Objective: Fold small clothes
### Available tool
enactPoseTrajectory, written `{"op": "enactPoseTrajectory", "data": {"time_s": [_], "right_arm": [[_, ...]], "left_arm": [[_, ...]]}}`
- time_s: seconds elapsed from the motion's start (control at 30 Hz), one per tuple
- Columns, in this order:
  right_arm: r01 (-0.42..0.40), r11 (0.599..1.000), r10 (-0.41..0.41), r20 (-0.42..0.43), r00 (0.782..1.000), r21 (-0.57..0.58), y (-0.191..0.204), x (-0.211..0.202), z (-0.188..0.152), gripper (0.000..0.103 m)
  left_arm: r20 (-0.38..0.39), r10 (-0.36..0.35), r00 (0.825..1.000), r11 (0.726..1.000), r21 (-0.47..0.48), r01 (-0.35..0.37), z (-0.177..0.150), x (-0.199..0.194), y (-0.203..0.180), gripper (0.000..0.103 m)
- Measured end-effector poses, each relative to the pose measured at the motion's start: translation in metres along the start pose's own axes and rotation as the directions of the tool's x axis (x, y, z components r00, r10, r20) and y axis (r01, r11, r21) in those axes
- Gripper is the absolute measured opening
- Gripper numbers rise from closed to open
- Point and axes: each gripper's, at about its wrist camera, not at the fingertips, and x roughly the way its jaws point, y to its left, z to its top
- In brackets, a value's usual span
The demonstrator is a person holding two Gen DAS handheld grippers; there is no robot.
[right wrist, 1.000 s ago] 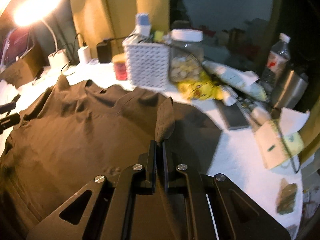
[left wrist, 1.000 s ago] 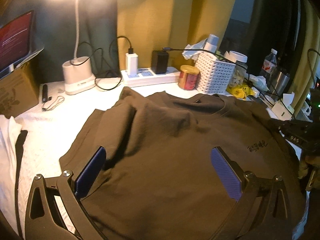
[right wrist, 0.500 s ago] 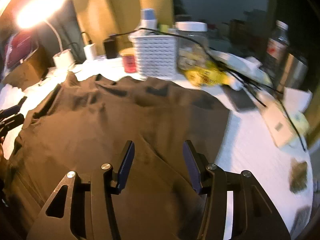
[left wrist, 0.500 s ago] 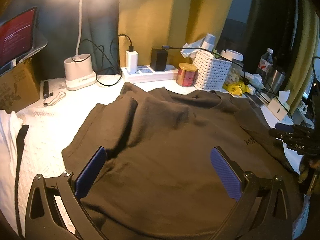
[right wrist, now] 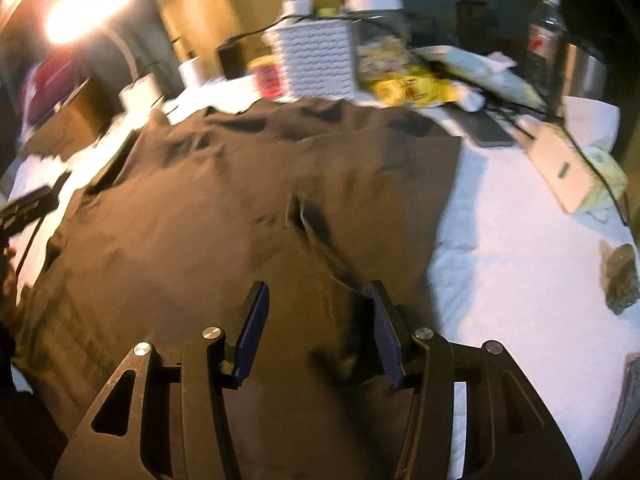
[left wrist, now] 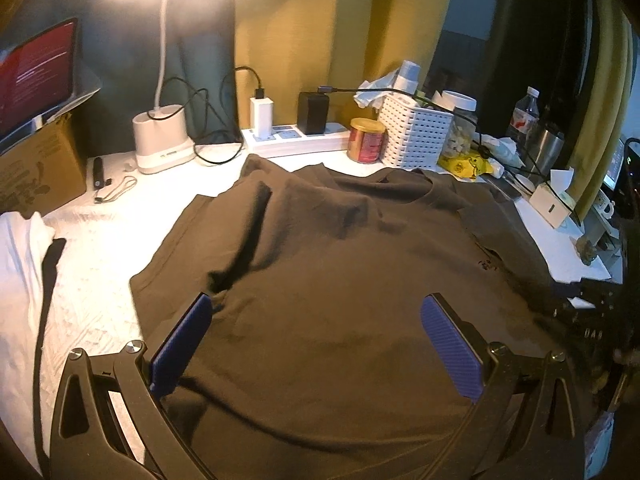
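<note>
Brown t-shirt lies spread on white table cover, neckline toward the clutter at the back. Left gripper hovers over the shirt's lower part, jaws wide apart, gripping nothing. Right gripper is over the shirt's right side near its edge; jaws have just been opening, now parted, cloth below them but not pinched. A small raised crease sits just ahead of the right gripper. White basket, red can, lamp base stand behind the shirt.
</note>
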Motion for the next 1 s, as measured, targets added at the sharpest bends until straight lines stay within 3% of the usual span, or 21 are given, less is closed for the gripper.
{"op": "enactPoseTrajectory", "data": {"time_s": [0.17, 0.5, 0.73, 0.83, 0.9, 1.0], "right_arm": [[-0.023, 0.998, 0.021, -0.034, 0.999, -0.050, 0.030, 0.007, -0.008, 0.053], [0.013, 0.999, -0.011, 0.047, 0.999, -0.036, 0.055, -0.006, 0.007, 0.053], [0.028, 0.999, -0.026, 0.046, 0.999, -0.036, 0.070, 0.000, 0.018, 0.053], [0.037, 0.999, -0.035, 0.045, 0.998, -0.035, 0.074, 0.003, 0.024, 0.053], [0.037, 0.999, -0.036, 0.039, 0.999, -0.033, 0.075, 0.007, 0.029, 0.053], [0.041, 0.999, -0.040, 0.033, 0.999, -0.033, 0.077, 0.012, 0.036, 0.053]], "left_arm": [[0.003, 0.020, 1.000, 1.000, -0.021, -0.020, -0.005, -0.007, 0.023, 0.102], [0.009, 0.106, 0.994, 0.994, 0.016, -0.106, -0.002, -0.006, 0.078, 0.102], [-0.046, 0.121, 0.992, 0.993, 0.017, -0.121, 0.009, 0.024, 0.122, 0.102], [-0.071, 0.134, 0.988, 0.990, 0.061, -0.130, 0.014, 0.044, 0.133, 0.102], [-0.096, 0.114, 0.989, 0.992, 0.064, -0.108, 0.016, 0.056, 0.137, 0.102], [-0.162, 0.026, 0.986, 1.000, 0.022, -0.022, 0.018, 0.074, 0.145, 0.102]]}}
